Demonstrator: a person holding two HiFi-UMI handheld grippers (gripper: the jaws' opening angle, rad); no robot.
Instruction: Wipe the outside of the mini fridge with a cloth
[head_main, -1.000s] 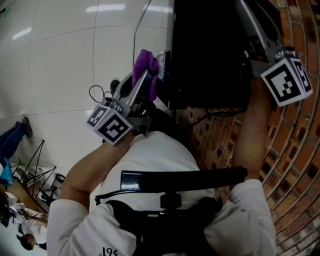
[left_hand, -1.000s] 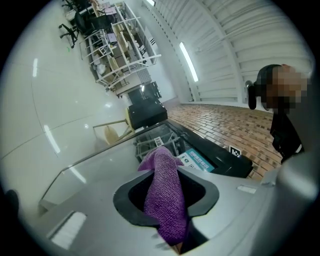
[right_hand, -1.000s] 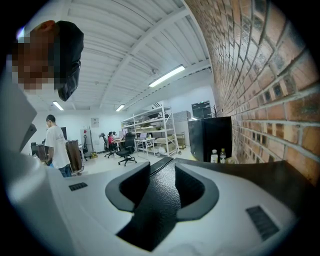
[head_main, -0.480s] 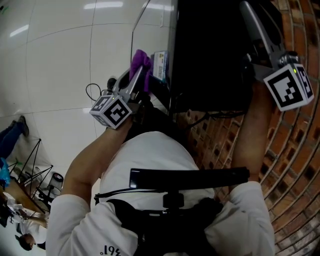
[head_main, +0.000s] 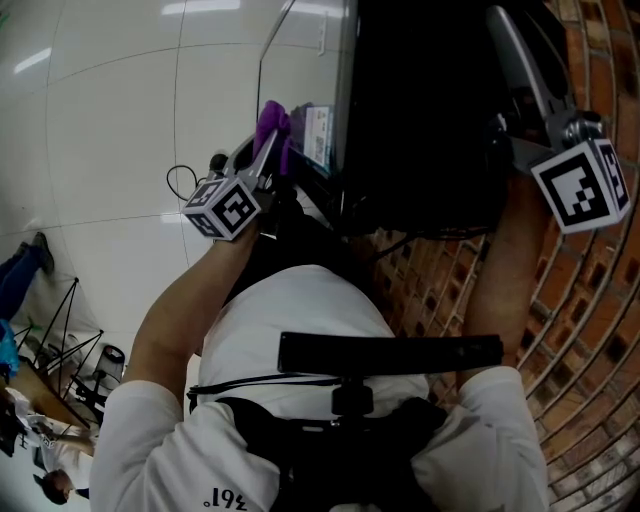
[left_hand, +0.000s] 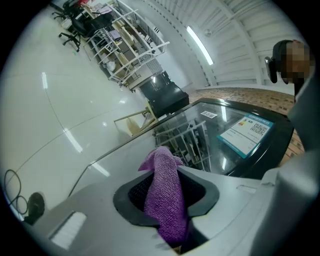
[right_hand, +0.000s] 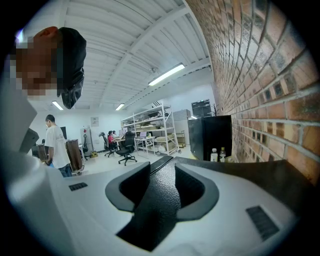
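The black mini fridge (head_main: 420, 110) stands against a brick wall, seen from above. My left gripper (head_main: 272, 140) is shut on a purple cloth (head_main: 268, 125) and holds it at the fridge's glass door, low on its front. In the left gripper view the cloth (left_hand: 162, 195) fills the gap between the jaws, and the door glass (left_hand: 210, 130) with its label (left_hand: 246, 132) lies just ahead. My right gripper (head_main: 500, 30) rests over the fridge top by the wall. Its jaws stand open, with the pebbled black top (right_hand: 160, 200) showing between them.
The brick wall (head_main: 590, 330) runs close along the right. White floor tiles (head_main: 110, 120) spread to the left, with a looped cable (head_main: 185, 185) on them. Farther off are shelves, office chairs, a black cabinet (right_hand: 212, 135) and a standing person (right_hand: 55, 145).
My left gripper with the purple cloth has gone down along the fridge's front, farther from the camera. The right gripper has stayed where it was.
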